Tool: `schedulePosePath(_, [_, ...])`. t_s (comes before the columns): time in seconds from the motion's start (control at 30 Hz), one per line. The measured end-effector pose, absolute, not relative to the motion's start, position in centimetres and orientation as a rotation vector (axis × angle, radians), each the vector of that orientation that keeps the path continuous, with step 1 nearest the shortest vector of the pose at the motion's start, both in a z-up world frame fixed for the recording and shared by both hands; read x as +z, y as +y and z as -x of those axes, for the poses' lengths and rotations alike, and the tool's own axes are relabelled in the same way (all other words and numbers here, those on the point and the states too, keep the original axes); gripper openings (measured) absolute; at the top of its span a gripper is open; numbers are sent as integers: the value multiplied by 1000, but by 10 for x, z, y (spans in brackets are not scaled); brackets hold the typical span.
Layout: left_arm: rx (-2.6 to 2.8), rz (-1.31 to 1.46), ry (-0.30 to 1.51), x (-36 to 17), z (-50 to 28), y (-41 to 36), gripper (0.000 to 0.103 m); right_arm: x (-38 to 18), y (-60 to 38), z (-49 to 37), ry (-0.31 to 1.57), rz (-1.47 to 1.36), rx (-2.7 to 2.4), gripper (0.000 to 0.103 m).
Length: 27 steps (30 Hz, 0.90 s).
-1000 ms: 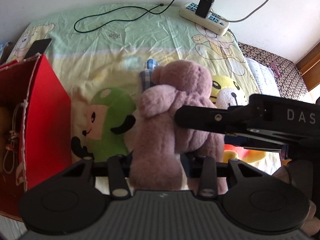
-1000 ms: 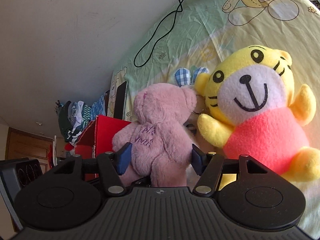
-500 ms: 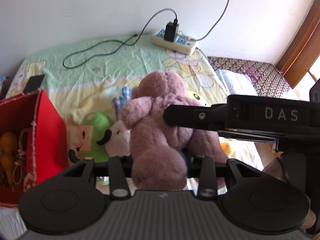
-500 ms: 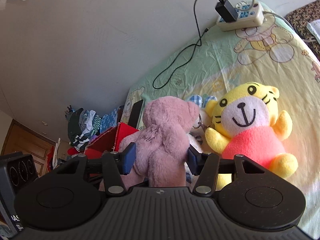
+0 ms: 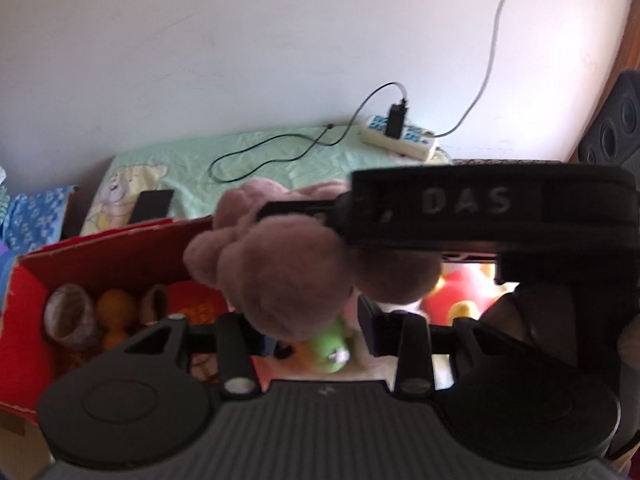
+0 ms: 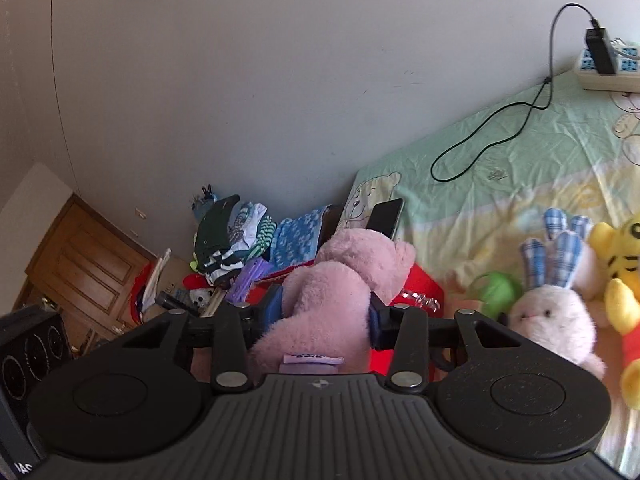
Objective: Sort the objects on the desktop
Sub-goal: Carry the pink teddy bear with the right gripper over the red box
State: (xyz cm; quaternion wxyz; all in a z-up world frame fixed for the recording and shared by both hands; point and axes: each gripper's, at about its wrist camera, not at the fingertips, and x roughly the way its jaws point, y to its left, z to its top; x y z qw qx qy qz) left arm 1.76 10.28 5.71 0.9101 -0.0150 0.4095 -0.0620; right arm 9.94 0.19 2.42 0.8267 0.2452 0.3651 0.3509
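Lifted clear of the bedsheet since a second ago, the pink bear (image 6: pixel 324 296) now hangs between both tools, and the red box (image 5: pixel 108 252) has slid from the far left edge toward the middle left of the left wrist view. Nearest the lens there, the left gripper (image 5: pixel 308 320) is clamped as tight as it goes on a lower limb of the bear, fur bulging above the fingers. In the right wrist view the right gripper (image 6: pixel 322 312) has the bear's body between its blue pads (image 6: pixel 275 305); its jaws are closing and the pads already press the plush in on both sides. Both tools hold the toy, so neither is nearer; the right one crosses the upper right of the left view as a dark bar. The bear's long axis runs away from the right gripper's fingers, sewn label nearest the lens, head (image 6: pixel 360 252) farthest and tipped toward the upper middle of the frame. Just beyond and below the head lies the box's open mouth, which looks like the likely drop point. Farther off to the right, the white rabbit (image 6: pixel 554 312), the yellow tiger (image 6: pixel 620 276) and a green toy (image 6: pixel 498 290) lie on the sheet, the power strip (image 6: pixel 608 68) by the wall.
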Motion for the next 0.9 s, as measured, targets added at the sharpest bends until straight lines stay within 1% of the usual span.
schedulePosePath(0.07, [-122,48,868,45,-27,133,35,14,29,-104,809,-527,720,44])
schedulePosePath(0.1, [-119,65,896,38,-33,149,33,9,38,-105,822,-538,707,43])
schedulePosePath(0.17, [-137,81,915,25,-35,178,30,7,53,-102,793,-525,683,43])
schedulePosePath(0.27, [-123,46,924,10,-40,209,30,3,75,-93,758,-463,632,42])
schedulePosePath(0.4, [-141,45,978,-11,-51,243,30,-11,92,-87,758,-468,587,40])
schedulePosePath(0.47, [-164,40,1010,-20,-49,253,29,-20,97,-86,789,-485,571,38])
schedulePosePath(0.5, [-178,38,1027,-24,-47,255,27,-23,99,-85,802,-496,565,38])
schedulePosePath(0.6, [-219,22,1052,-34,-41,259,27,-31,111,-77,830,-464,534,36])
schedulePosePath(0.77, [-264,23,1102,-50,-48,257,28,-32,127,-75,812,-355,454,34])
schedulePosePath(0.9, [-277,14,1139,-59,-56,253,30,-31,145,-74,814,-196,400,34])
